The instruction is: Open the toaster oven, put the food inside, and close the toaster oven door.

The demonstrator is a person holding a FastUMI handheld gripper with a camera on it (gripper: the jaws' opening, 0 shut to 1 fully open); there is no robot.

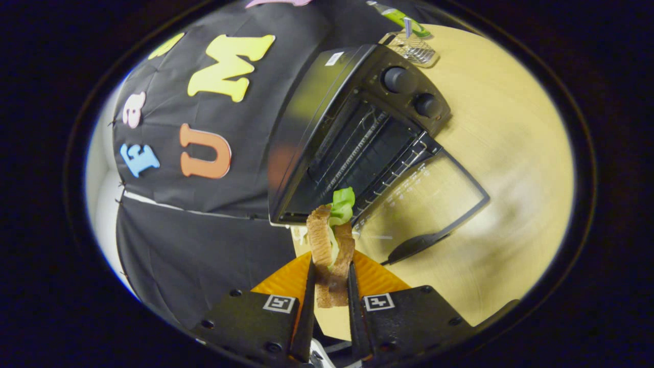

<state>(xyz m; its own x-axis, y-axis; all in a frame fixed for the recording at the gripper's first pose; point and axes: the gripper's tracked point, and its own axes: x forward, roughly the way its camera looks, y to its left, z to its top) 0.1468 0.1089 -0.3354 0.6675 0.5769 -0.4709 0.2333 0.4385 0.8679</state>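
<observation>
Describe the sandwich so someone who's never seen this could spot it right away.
Find the black toaster oven on the light wooden table, its glass door folded open. Just before its opening, the claw pinches a brown-bread sandwich between both fingers. Green lettuce pokes from its top, unlike anything nearby.

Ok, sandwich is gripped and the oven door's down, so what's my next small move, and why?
Probably ease the sandwich forward onto the rack. The gripper is shut on it, the toaster oven door lies open, and the sandwich sits just short of the opening.
</observation>
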